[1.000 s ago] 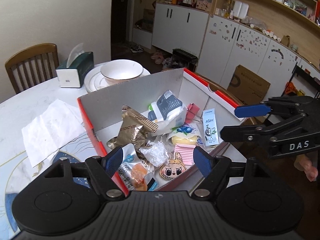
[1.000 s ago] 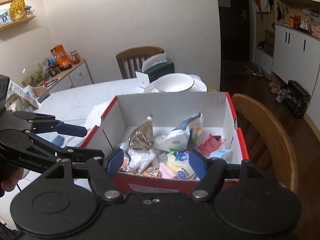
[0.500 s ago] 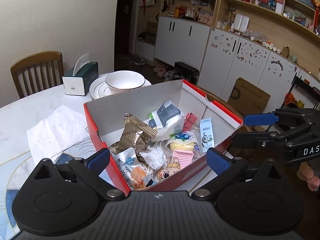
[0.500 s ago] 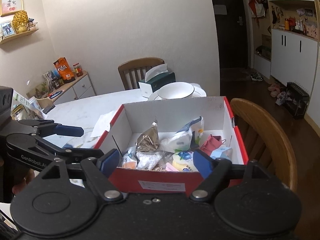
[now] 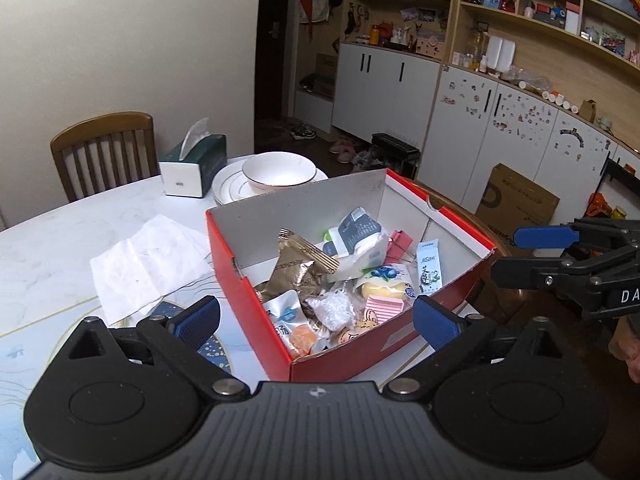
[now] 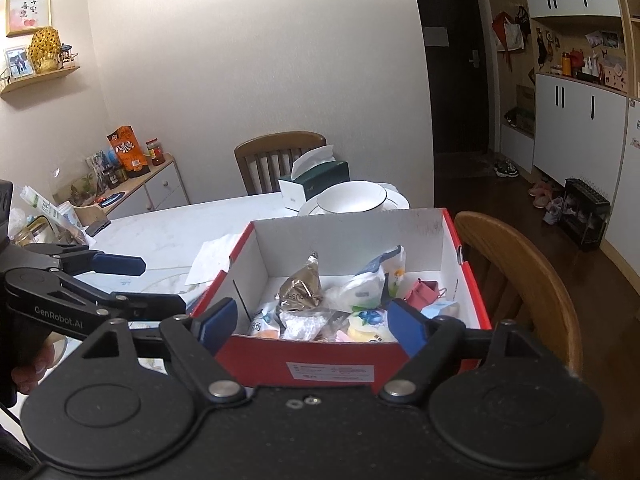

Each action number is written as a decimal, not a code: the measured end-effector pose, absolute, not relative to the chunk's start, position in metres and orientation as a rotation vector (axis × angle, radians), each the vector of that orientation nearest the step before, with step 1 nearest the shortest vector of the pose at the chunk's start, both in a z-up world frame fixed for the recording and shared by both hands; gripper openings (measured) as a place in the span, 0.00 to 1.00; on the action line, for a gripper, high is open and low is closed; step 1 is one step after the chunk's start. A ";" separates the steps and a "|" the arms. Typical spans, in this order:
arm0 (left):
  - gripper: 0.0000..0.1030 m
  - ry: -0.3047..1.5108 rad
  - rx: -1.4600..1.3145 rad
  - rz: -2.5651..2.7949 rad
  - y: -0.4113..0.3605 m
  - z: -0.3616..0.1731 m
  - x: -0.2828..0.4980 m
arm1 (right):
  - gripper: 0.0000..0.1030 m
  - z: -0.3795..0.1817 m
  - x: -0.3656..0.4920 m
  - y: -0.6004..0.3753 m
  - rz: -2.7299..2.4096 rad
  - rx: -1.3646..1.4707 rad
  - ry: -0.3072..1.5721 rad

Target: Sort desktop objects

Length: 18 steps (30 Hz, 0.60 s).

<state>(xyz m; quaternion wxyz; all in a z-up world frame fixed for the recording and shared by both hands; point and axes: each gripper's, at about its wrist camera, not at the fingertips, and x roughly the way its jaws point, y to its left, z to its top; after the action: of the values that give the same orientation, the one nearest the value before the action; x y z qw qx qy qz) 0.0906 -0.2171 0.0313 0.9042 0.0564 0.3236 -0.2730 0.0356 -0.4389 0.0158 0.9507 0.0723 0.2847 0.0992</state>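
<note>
Both grippers hover near a red shoebox (image 5: pixel 256 300) of snack packets (image 5: pixel 304 268). The left gripper (image 5: pixel 316 318) and right gripper (image 6: pixel 312 320) hold their jaws spread, gripping nothing. A tissue box (image 5: pixel 194 164) stands behind the shoebox.

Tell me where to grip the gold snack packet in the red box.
Grip the gold snack packet by its crimped top seal, coming from above. It leans propped on the pile inside the red box, seal uppermost and clear of the walls; the flat seam suits a pinch. Both the left gripper and the right gripper are open.
</note>
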 end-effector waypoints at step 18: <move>1.00 0.686 0.162 -0.548 -0.220 0.032 0.082 | 0.81 0.014 0.037 -0.434 0.212 0.137 0.601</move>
<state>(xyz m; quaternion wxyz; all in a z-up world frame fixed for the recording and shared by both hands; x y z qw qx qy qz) 0.0823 -0.2201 0.0325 0.9021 0.0781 0.3317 -0.2649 0.0368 -0.4338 0.0139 0.9475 0.0671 0.2950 0.1039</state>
